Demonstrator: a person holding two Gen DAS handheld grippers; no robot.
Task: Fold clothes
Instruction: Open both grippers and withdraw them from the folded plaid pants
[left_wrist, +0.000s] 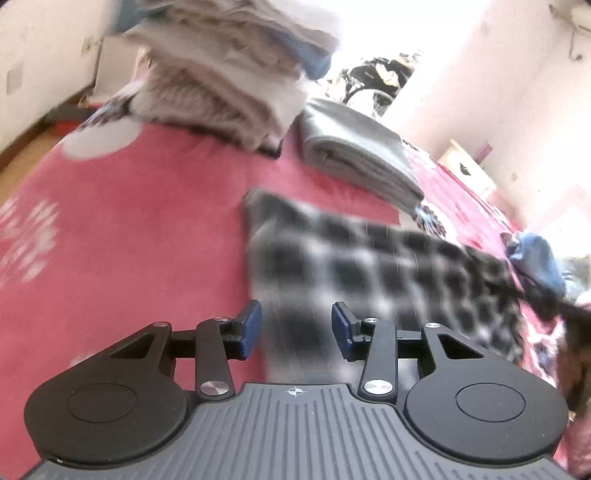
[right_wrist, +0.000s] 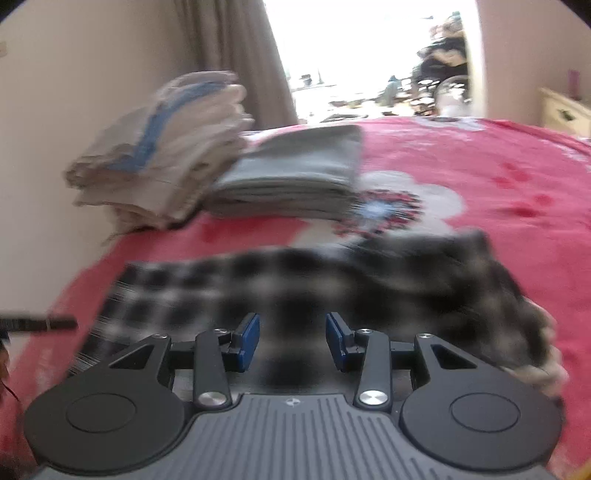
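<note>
Checked black-and-white garment (right_wrist: 295, 284) lies flat on red bed cover (left_wrist: 147, 206), near folded grey stack (right_wrist: 295, 177). Left tongs (left_wrist: 296, 328) and right tongs (right_wrist: 291, 339) stand parted above it, gripping nothing.

Blown-out daylight from the window (right_wrist: 354, 55) behind; both fisheye views smeared with motion blur.

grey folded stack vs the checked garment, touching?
Apart. Right wrist view: red bedspread shows between grey folded stack and checked garment.
</note>
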